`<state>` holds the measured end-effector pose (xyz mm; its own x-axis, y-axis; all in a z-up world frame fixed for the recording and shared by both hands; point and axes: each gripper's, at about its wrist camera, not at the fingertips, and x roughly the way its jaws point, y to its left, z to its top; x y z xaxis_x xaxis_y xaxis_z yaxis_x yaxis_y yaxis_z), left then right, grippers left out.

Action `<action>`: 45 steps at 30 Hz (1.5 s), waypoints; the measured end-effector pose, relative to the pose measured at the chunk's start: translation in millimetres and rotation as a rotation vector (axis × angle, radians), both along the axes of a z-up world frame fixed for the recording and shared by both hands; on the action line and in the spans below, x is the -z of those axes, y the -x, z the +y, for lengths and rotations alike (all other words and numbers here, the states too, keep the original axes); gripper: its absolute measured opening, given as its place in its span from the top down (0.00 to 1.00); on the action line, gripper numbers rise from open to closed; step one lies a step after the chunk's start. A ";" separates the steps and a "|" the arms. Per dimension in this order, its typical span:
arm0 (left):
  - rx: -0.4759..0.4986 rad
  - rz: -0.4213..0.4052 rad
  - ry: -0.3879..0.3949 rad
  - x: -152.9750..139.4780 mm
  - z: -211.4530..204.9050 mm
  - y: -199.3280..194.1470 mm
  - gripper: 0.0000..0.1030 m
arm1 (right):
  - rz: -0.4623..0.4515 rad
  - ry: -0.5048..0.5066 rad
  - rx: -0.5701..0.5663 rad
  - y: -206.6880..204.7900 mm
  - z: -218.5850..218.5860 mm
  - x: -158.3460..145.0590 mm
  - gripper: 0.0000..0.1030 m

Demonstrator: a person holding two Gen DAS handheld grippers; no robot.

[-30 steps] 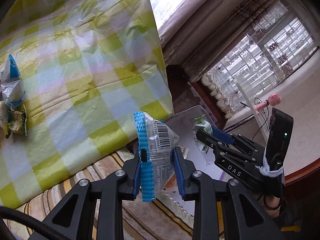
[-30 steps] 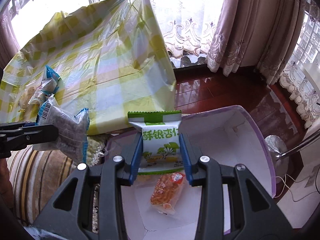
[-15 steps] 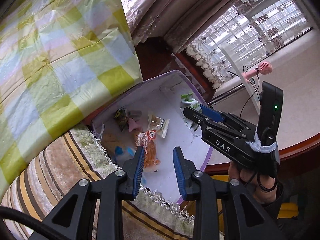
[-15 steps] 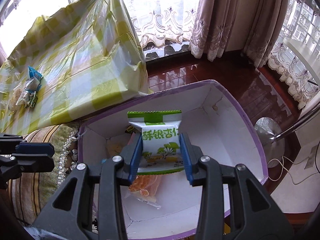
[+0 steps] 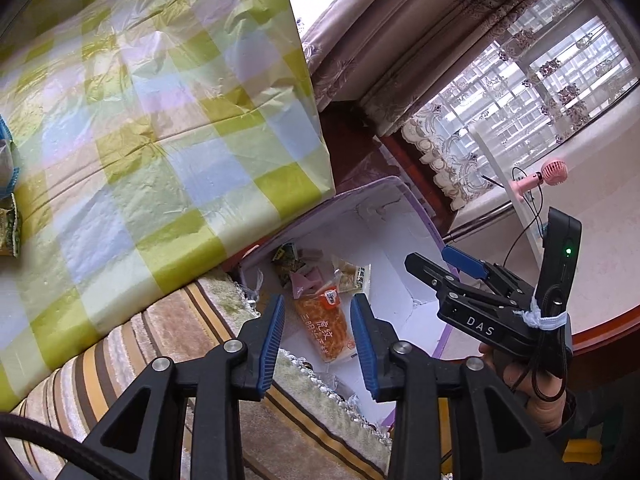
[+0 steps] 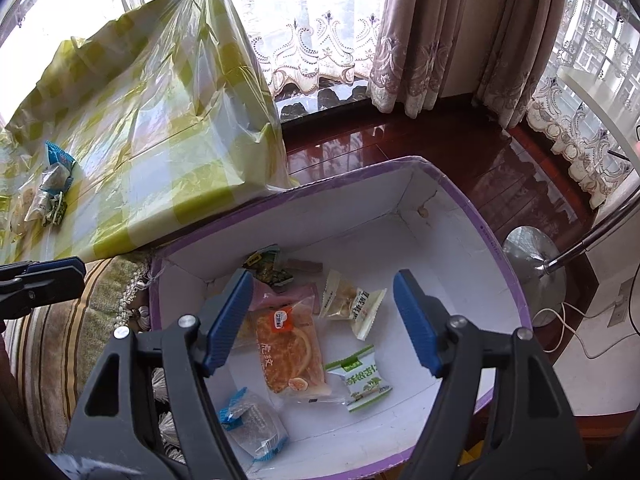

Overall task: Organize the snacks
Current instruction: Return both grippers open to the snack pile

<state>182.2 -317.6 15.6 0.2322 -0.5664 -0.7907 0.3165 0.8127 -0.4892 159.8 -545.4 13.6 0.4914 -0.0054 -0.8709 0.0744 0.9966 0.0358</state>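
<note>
While we hover both tools over it, the big table draped in a yellow-green checked plastic cloth fills the far left, and the white cardboard box with a purple rim sits just below its edge. Inside lie the orange pastry packet, the green-and-white snack packet and the clear blue-edged packet, all loose on the box floor. Our right gripper has just been opening, its jaws wide apart with nothing between them. Our left gripper has also eased apart, a narrower gap, empty.

More wrappers wait on the cloth. We judge the risk lies in reaching back: the crinkled cloth could snag on a finger and drag the small packets off the edge, missing the box. Thin wrappers may also slip from a shallow pinch.
</note>
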 end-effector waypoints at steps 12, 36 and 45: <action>-0.172 -0.112 -0.061 -12.6 53.6 -16.9 0.64 | -0.023 -0.057 -0.051 -16.1 34.9 -10.3 0.24; -0.717 -0.243 -0.229 -13.3 258.9 -20.9 0.40 | -0.087 -0.137 -0.273 -54.3 185.8 -24.7 0.21; -0.815 -0.246 -0.310 -1.2 317.6 -8.6 0.33 | -0.096 -0.139 -0.335 -68.9 235.4 -22.1 0.20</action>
<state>190.8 0.0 16.8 0.6507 0.0773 -0.7554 -0.3479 0.9146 -0.2061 228.8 -310.0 35.7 0.5252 0.2843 -0.8021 -0.2652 0.9503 0.1631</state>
